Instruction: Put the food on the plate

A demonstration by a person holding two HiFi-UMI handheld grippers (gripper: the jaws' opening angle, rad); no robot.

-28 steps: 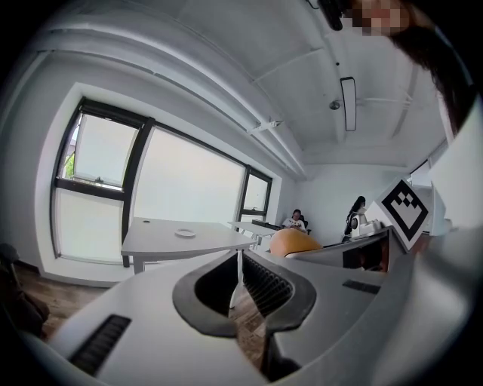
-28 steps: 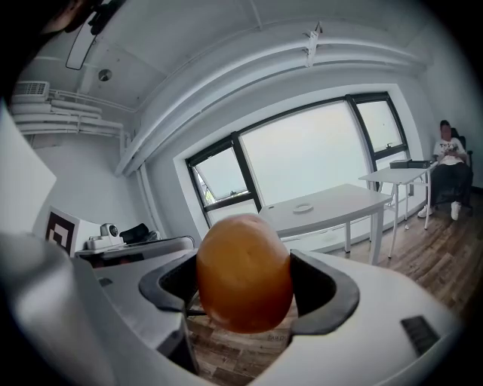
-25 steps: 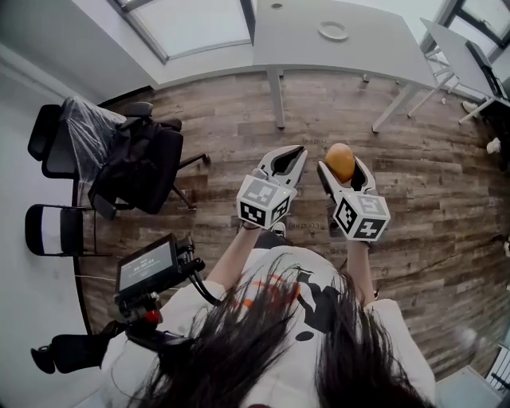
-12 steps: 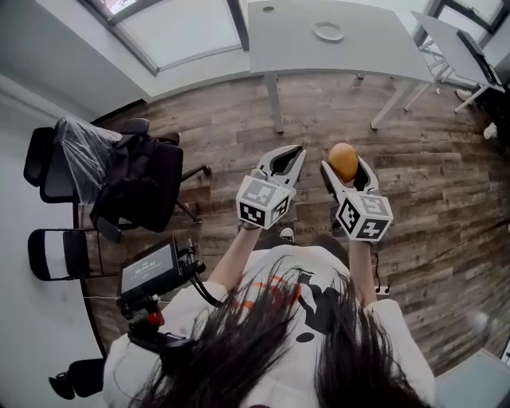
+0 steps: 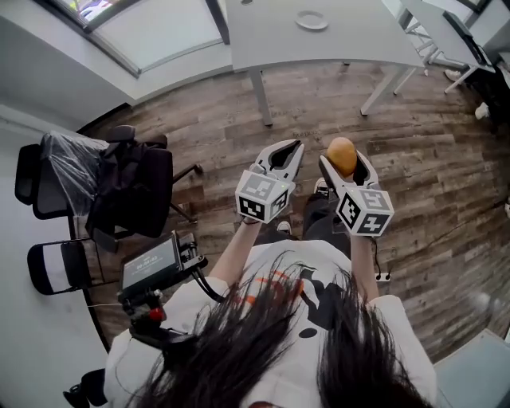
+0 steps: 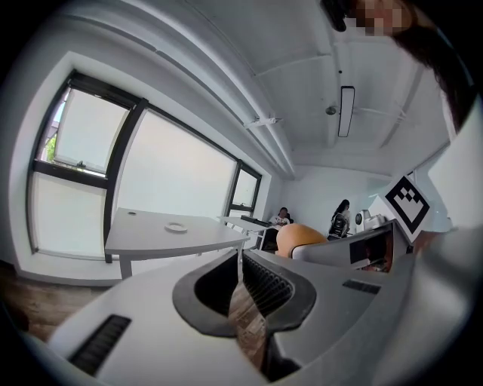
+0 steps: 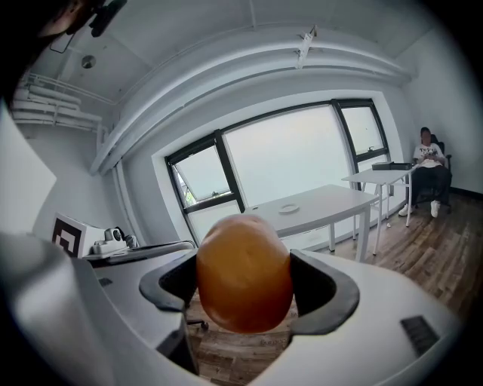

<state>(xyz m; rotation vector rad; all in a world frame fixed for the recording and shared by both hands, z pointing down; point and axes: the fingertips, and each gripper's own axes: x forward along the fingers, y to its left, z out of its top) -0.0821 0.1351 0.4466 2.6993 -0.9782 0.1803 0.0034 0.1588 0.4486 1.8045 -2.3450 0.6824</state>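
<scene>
An orange, egg-shaped piece of food (image 5: pixel 341 154) is held up over the wooden floor, my right gripper (image 5: pixel 342 163) shut on it. In the right gripper view the food (image 7: pixel 244 275) fills the space between the jaws. My left gripper (image 5: pixel 285 151) is beside it, shut with nothing in it; its jaws meet at the tips (image 6: pixel 240 260). A small white plate (image 5: pixel 311 20) lies on a white table (image 5: pixel 358 40) far ahead. The plate (image 7: pixel 288 209) shows beyond the food in the right gripper view, and the plate (image 6: pixel 176 227) also shows in the left gripper view.
Office chairs draped with a black jacket (image 5: pixel 131 179) and a folding chair (image 5: pixel 56 263) stand at the left. A screen device (image 5: pixel 151 267) hangs at the person's left side. More tables (image 5: pixel 446 28) stand at the right, with a seated person (image 7: pixel 432 162) in the distance.
The table and plate have slid left and nearer in the head view as the person moves forward. Both grippers keep the same pose, the food still held.
</scene>
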